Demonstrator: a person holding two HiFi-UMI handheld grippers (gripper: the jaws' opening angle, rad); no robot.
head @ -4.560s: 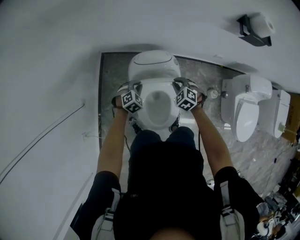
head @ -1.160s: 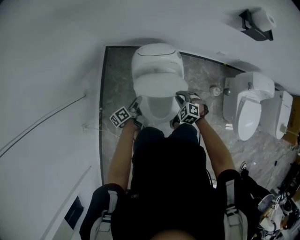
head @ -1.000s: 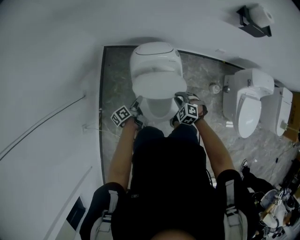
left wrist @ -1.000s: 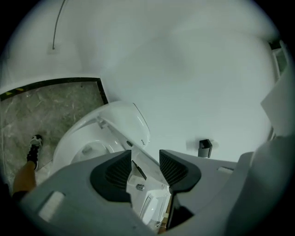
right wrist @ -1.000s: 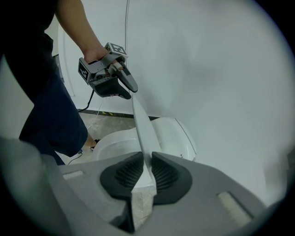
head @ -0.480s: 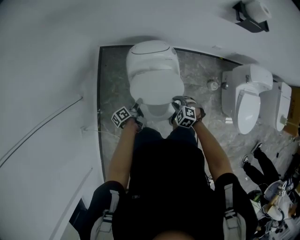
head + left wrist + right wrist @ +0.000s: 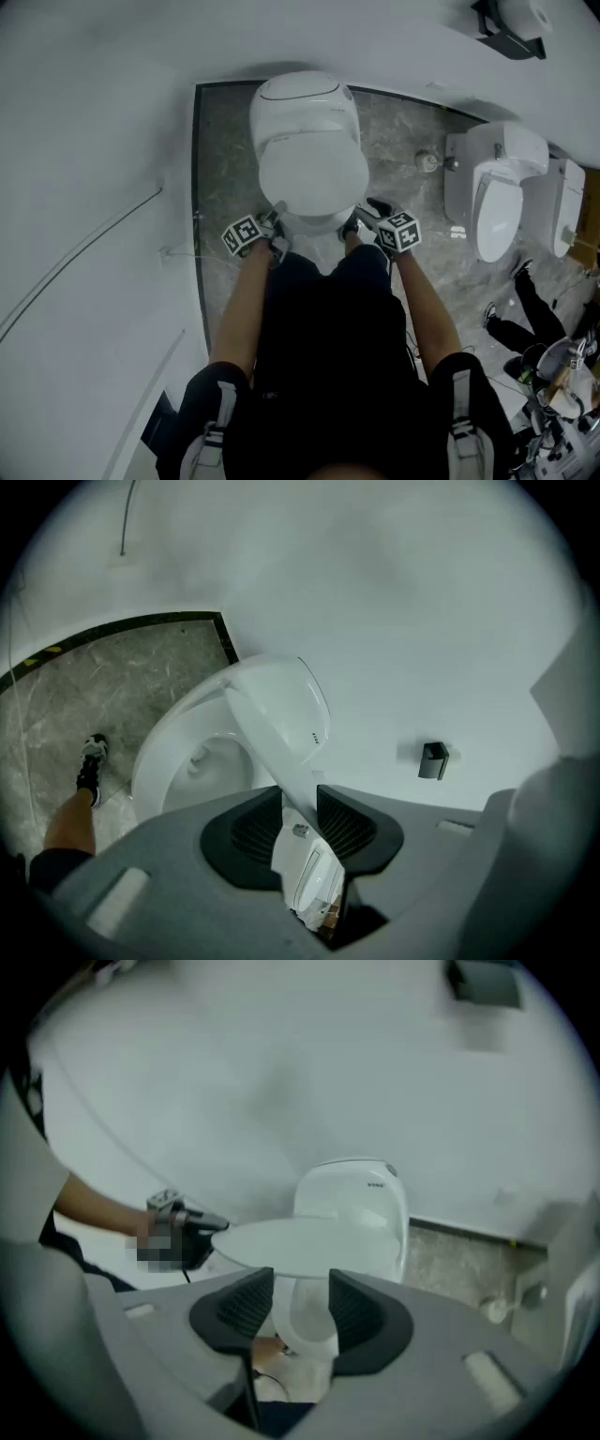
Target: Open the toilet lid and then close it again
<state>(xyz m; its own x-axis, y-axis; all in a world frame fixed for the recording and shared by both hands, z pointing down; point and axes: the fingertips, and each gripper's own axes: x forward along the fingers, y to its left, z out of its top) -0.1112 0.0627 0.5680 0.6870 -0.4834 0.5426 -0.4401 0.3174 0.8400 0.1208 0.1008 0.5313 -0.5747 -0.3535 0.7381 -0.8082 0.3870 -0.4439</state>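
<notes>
The white toilet (image 7: 302, 101) stands against the wall, and its lid (image 7: 312, 178) hangs tilted low over the bowl. My left gripper (image 7: 277, 214) is at the lid's front left edge. In the left gripper view the lid (image 7: 277, 714) runs between the pads of the left gripper (image 7: 300, 817), which have just been closing and press on it. My right gripper (image 7: 364, 217) is at the lid's front right. Its jaws have just been opening, and in the right gripper view the right gripper (image 7: 300, 1302) stands wide with the lid (image 7: 300, 1241) just beyond it, untouched.
A second toilet (image 7: 497, 202) stands to the right. A paper holder (image 7: 511, 23) hangs on the back wall, and a small floor fitting (image 7: 427, 161) sits between the toilets. Another person's legs (image 7: 520, 309) show at the right. A white wall closes the left side.
The lid has swung down from upright to low over the bowl. My right gripper let go, rolled over and shifted right. My left gripper sank with the lid's edge.
</notes>
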